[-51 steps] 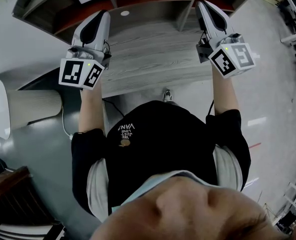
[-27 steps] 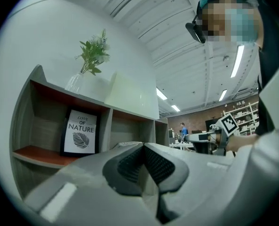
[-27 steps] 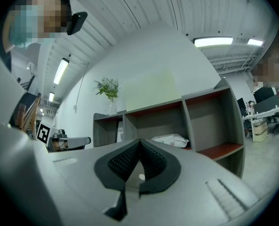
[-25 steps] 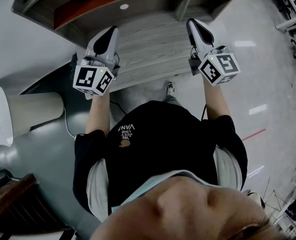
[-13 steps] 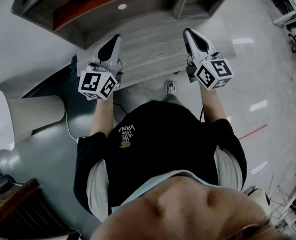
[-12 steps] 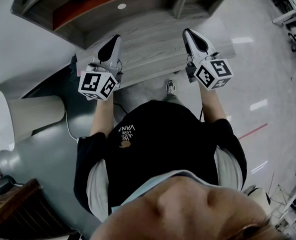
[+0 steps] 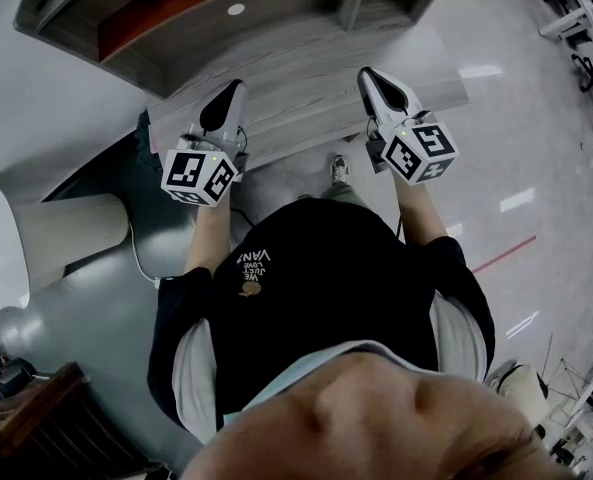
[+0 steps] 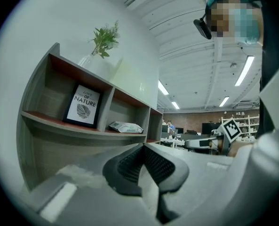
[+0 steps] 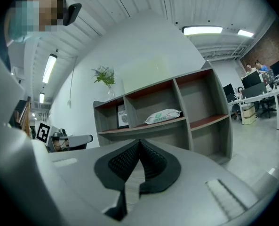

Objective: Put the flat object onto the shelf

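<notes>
The flat object, a white wipes packet (image 8: 125, 126) (image 9: 163, 116), lies in the middle compartment of the grey shelf unit (image 8: 45, 122) (image 9: 201, 122). The head view cuts the packet off at the top and shows only the shelf's lower part (image 7: 176, 20). My left gripper (image 7: 233, 88) (image 8: 143, 148) and right gripper (image 7: 367, 73) (image 9: 139, 143) are both shut with nothing between their jaws. They hover side by side over the grey wooden tabletop (image 7: 301, 73), well short of the shelf and pointing toward it.
A framed leaf print (image 8: 83, 106) (image 9: 122, 116) stands in the left compartment, and a plant in a vase (image 8: 104, 39) (image 9: 105, 76) sits on top of the shelf. A cream cylinder (image 7: 66, 233) stands on the floor at left. Office desks (image 9: 259, 95) lie to the right.
Both grippers have drawn back from the shelf toward the person and come closer together. The shelf has slid up toward the edge of the head view; the packet is no longer in it.
</notes>
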A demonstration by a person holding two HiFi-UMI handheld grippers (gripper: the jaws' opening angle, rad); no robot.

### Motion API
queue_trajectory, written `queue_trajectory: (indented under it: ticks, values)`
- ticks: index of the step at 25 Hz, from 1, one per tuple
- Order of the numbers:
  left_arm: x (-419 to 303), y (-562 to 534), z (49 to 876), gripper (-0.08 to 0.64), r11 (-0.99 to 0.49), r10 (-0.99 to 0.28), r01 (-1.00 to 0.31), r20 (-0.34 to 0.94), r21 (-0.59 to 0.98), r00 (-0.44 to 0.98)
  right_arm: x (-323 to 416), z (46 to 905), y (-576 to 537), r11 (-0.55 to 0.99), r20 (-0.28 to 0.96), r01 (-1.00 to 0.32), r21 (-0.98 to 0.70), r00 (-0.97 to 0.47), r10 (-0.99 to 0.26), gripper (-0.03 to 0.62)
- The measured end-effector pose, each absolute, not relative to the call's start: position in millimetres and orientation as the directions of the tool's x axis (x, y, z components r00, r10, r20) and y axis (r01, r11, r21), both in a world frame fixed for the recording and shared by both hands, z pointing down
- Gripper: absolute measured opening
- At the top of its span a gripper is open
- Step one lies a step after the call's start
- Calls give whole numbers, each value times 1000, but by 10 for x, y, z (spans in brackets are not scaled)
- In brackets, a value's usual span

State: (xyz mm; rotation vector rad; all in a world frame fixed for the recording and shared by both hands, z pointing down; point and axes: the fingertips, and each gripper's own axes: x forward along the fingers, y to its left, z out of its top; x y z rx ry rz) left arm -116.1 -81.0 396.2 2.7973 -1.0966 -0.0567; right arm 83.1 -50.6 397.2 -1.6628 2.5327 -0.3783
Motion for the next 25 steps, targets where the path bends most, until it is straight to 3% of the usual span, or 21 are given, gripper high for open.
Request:
queue_trajectory:
  ticks: [25]
  values:
    - [-1040, -633, 4170, 2, -738, -655, -656, 66, 161, 753, 841, 4153, -365, 358, 106, -898, -256, -395, -913, 0]
